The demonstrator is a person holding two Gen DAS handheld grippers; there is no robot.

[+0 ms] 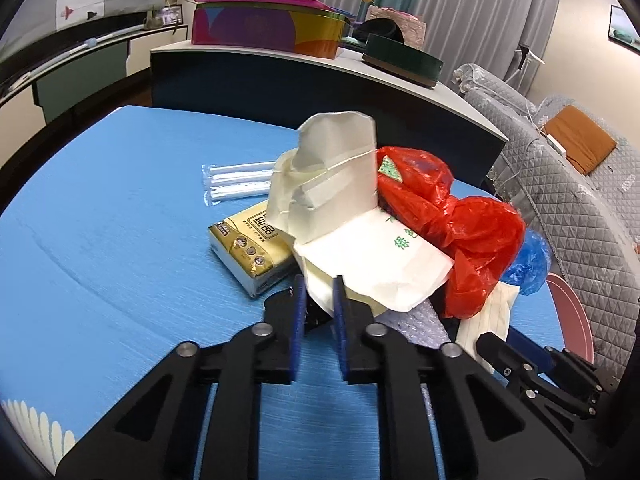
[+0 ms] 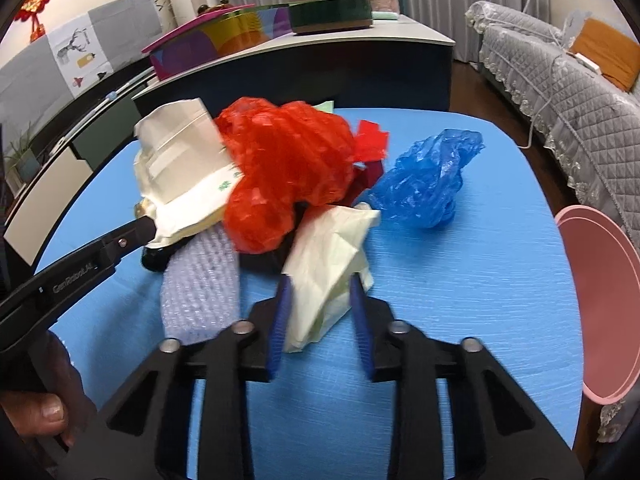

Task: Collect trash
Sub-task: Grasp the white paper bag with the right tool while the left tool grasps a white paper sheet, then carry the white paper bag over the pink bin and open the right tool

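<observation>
Left gripper (image 1: 318,294) has its jaws nearly together, pinching the near corner of the white paper bag (image 1: 376,264) between the 2 blue pads. Right gripper (image 2: 320,300) sits narrower than half open, pads pressed on a crumpled cream paper wad (image 2: 328,264) at the front of the pile. All trash sits heaped mid-way across the blue table (image 1: 100,240): a red plastic bag (image 2: 280,176) on top, a folded cream paper bag (image 1: 332,172) standing upright behind the white one, a strip of bubble wrap (image 2: 200,284) lying flat between the 2 grippers. A blue plastic bag (image 2: 424,184) lies apart, just right of the pile. A gold tissue pack (image 1: 250,248) touches the pile's left edge, with 3 wrapped straws (image 1: 236,184) beyond it. A pink plate (image 2: 600,300) overhangs the table's right edge. A hand (image 2: 44,404) grips the left tool's handle.
</observation>
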